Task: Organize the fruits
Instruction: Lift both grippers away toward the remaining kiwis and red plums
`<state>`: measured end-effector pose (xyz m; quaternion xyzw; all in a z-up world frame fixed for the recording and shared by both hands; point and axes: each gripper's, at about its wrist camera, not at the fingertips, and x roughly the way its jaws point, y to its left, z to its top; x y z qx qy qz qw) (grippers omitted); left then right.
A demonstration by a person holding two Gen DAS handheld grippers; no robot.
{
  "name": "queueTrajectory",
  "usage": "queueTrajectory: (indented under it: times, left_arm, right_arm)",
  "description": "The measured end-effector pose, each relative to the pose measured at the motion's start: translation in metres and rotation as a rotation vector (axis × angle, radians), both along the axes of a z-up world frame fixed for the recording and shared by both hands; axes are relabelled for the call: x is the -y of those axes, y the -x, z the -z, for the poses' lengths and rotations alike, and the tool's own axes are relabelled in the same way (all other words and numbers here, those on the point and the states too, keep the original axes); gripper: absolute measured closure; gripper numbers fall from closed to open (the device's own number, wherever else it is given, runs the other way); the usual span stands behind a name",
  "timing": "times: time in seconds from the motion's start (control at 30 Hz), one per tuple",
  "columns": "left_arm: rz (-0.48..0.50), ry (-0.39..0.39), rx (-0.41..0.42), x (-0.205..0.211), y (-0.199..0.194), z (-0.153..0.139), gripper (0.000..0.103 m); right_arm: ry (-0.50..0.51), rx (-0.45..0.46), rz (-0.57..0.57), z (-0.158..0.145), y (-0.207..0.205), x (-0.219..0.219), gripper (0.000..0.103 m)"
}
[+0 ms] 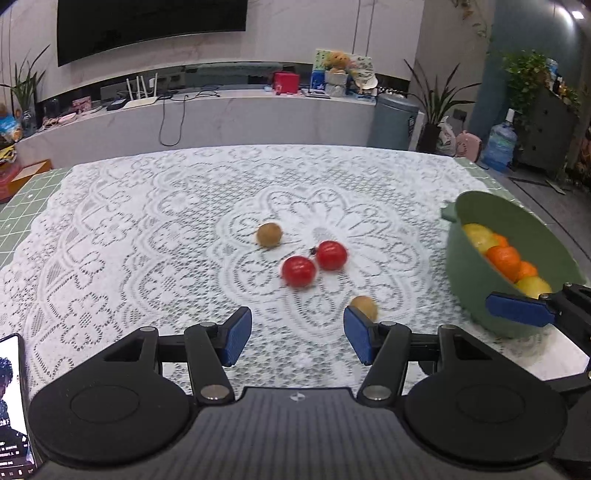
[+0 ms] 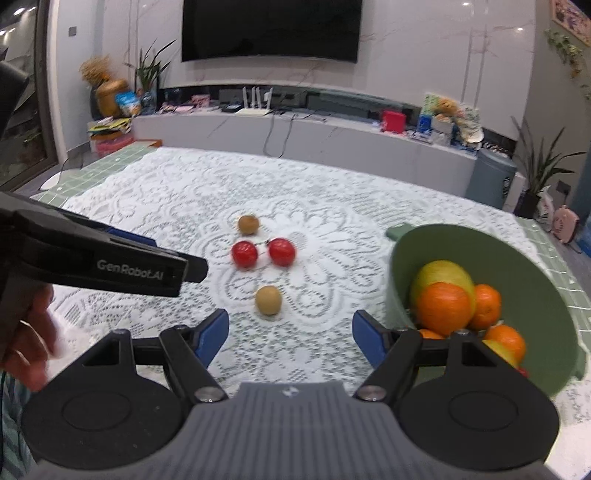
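The nearer brown fruit (image 2: pixel 268 300) lies on the lace worktop (image 2: pixel 184 199) just left of the green bowl (image 2: pixel 480 243); small, round, likely to roll, so pinch across its middle. Both the left claw (image 1: pixel 297 334) and right claw (image 2: pixel 290 334) gape wide, empty.

In front of me a white lace cloth (image 1: pixel 155 221) covers the tabletop, with a green gridded mat (image 1: pixel 26 206) showing at its edges. Beyond it a long white marble-look console (image 1: pixel 221 118) runs along the wall under a large black television screen (image 2: pixel 271 29). On the console I see a white router with upright antennas (image 2: pixel 255 105), a red box (image 1: pixel 285 82) and a small yellow plush toy (image 1: pixel 337 61). A grey cylindrical bin (image 1: pixel 393 120) stands beside a potted green plant (image 1: pixel 437 99), and a blue water jug (image 1: pixel 499 142) sits on the floor farther right. A lit phone screen (image 1: pixel 13 406) lies at my lower left.
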<state>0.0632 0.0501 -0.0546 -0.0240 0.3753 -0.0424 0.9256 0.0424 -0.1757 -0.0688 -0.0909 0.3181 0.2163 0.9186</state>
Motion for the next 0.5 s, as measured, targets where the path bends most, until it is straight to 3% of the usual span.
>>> queueTrajectory:
  times: [0.33,0.5]
  left_arm:
    - [0.027,0.034,-0.031,-0.015,-0.009,0.009,0.035]
    - [0.038,0.081,-0.043,-0.02,-0.016,0.011,0.04]
  right_arm:
    - [0.024,-0.071,-0.039,0.019,-0.025,-0.017,0.033]
    - [0.052,-0.067,-0.063,0.024,-0.036,-0.026,0.046]
